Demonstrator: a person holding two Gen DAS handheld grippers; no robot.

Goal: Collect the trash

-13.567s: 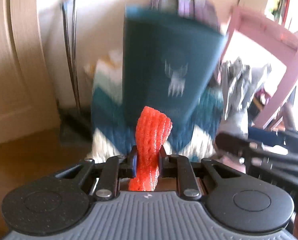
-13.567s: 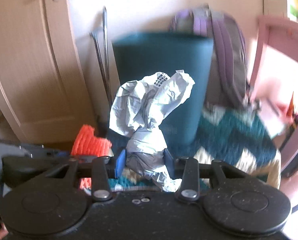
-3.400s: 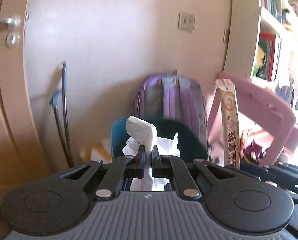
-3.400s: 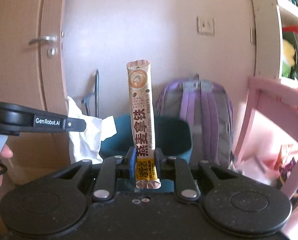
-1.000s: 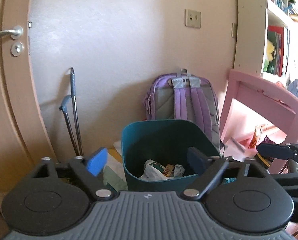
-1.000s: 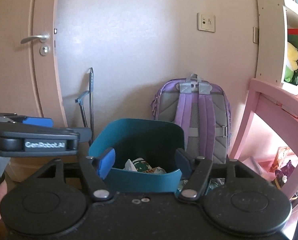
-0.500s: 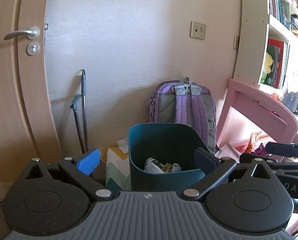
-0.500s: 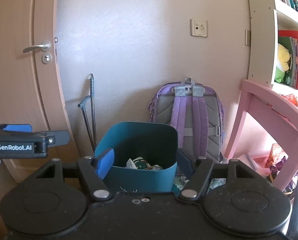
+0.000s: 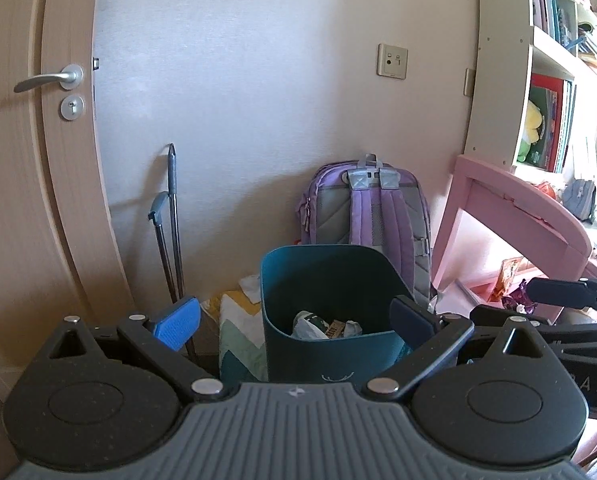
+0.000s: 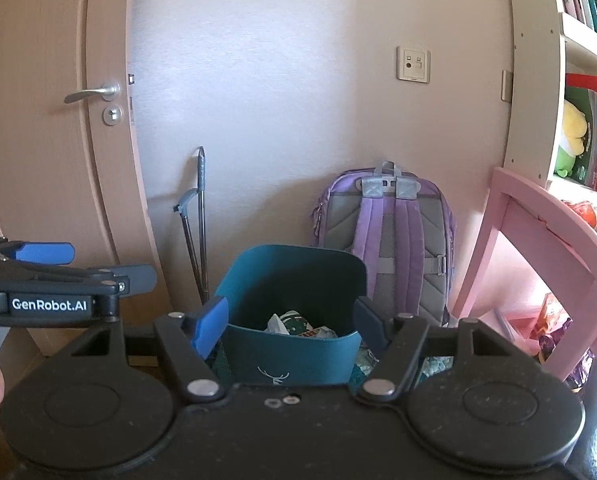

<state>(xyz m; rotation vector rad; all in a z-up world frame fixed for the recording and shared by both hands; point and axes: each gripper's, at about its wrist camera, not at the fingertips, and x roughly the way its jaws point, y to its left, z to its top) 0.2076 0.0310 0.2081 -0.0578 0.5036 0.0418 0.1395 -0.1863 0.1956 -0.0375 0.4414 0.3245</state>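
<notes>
A teal bin [image 9: 330, 356] stands on the floor against the wall, also in the right wrist view [image 10: 294, 352]. Crumpled paper and wrappers [image 9: 324, 329] lie inside it, seen in the right wrist view [image 10: 298, 325] too. My left gripper [image 9: 294, 322] is open and empty, held back from the bin and above it. My right gripper [image 10: 290, 320] is open and empty, also back from the bin. The left gripper shows at the left edge of the right wrist view [image 10: 78, 266].
A purple backpack [image 10: 386, 232] leans on the wall behind the bin. A pink chair [image 10: 546, 248] stands at the right, a door [image 10: 50, 160] at the left. Thin poles [image 10: 196, 224] lean beside the door. A chevron rug [image 9: 238, 332] lies under the bin.
Both grippers have drawn back and risen a little, so the bin looks smaller and lower. Both stay open and empty.
</notes>
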